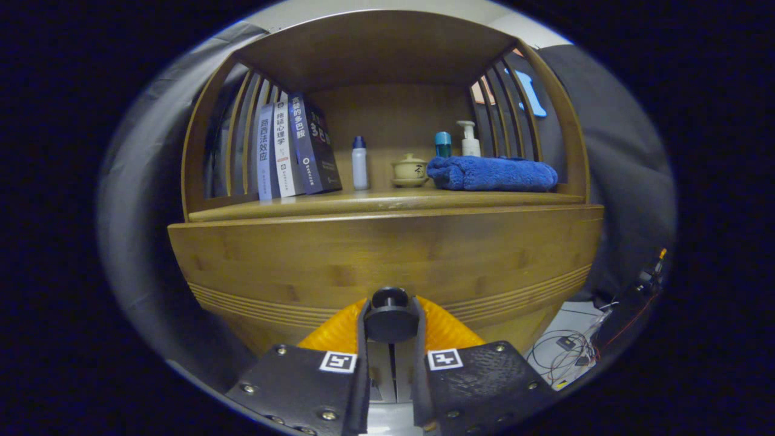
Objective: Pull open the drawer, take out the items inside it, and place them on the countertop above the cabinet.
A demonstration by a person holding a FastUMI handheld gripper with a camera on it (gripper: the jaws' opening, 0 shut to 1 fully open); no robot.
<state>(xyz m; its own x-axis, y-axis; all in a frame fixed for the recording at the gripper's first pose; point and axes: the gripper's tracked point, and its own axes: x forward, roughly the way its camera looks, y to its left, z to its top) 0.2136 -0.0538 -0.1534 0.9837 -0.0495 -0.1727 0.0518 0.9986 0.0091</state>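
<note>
Gripper [390,324] closed on the drawer knob [389,315].
Both fingers press the round knob between them, low on the wooden drawer [387,257] front; above, the countertop [375,200] holds books [290,151], bottles and a blue towel [491,173].

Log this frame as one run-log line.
phase: drawer pull | claw: shut on drawer knob | drawer front: looks closed | countertop: books, bottles, teacup, blue towel
</note>
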